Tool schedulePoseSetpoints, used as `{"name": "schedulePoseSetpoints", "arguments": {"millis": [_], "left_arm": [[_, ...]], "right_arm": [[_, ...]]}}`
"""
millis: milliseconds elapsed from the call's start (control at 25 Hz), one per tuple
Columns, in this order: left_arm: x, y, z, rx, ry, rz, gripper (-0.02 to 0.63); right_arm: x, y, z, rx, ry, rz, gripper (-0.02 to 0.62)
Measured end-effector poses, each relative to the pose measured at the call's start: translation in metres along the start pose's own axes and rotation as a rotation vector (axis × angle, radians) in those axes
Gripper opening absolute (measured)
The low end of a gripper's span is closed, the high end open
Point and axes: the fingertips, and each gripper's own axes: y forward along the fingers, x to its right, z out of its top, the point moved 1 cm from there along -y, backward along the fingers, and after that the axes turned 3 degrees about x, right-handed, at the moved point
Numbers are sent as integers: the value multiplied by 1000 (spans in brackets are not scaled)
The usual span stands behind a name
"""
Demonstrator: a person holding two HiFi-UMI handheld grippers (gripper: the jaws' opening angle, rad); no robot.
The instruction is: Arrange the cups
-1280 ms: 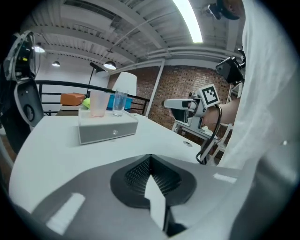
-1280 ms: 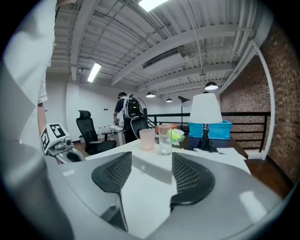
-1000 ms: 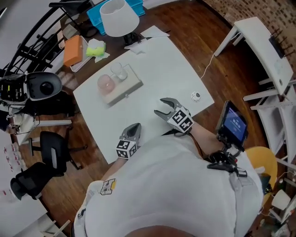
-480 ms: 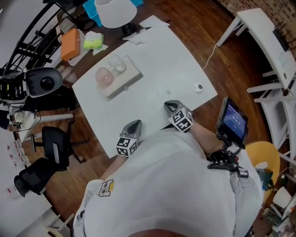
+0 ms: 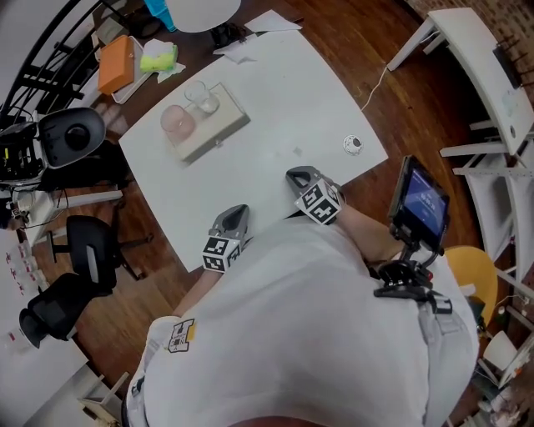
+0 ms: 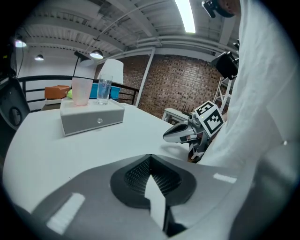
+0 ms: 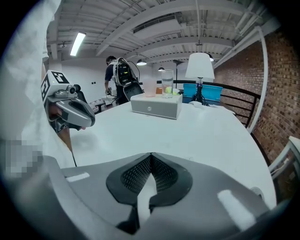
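Observation:
A pink cup (image 5: 176, 122) and a clear glass (image 5: 203, 98) stand side by side on a white box (image 5: 221, 129) at the far left of the white table (image 5: 284, 92). Both grippers rest low at the near edge, far from the cups. My left gripper (image 5: 236, 215) is shut and empty; my right gripper (image 5: 296, 176) is shut and empty too. The left gripper view shows the pink cup (image 6: 81, 91), the glass (image 6: 104, 90) and the right gripper (image 6: 180, 132). The right gripper view shows the box (image 7: 156, 106) with the glass (image 7: 167, 88), and the left gripper (image 7: 75, 111).
A small round object (image 5: 353, 145) lies near the table's right edge. A lamp (image 5: 200, 10), papers (image 5: 254, 33) and an orange box (image 5: 115, 63) sit beyond the far end. A screen on a mount (image 5: 421, 206) stands at my right, a chair (image 5: 88, 250) at my left.
The right gripper's jaws, open a second ago, have shut on nothing, and it has sunk toward the table's near edge. The left gripper has stayed put.

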Motion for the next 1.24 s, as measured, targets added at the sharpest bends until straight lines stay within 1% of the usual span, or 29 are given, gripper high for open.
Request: {"name": "schedulePoseSetpoints", "arguments": {"millis": [520, 720, 920, 1080, 1240], "left_arm": [[2, -6, -4, 18, -23, 41, 0], [8, -5, -3, 16, -34, 70, 0], [15, -5, -1, 15, -60, 123, 0], [24, 13, 3, 30, -85, 170, 0], [34, 37, 11, 59, -91, 206, 0]], "right_arm": [[-7, 4, 1, 0, -41, 50, 0], [-5, 3, 3, 5, -56, 81, 0], [-3, 1, 6, 13, -76, 132, 0], [13, 1, 5, 27, -105, 192, 0], [29, 2, 14, 76, -169, 249, 0]]}}
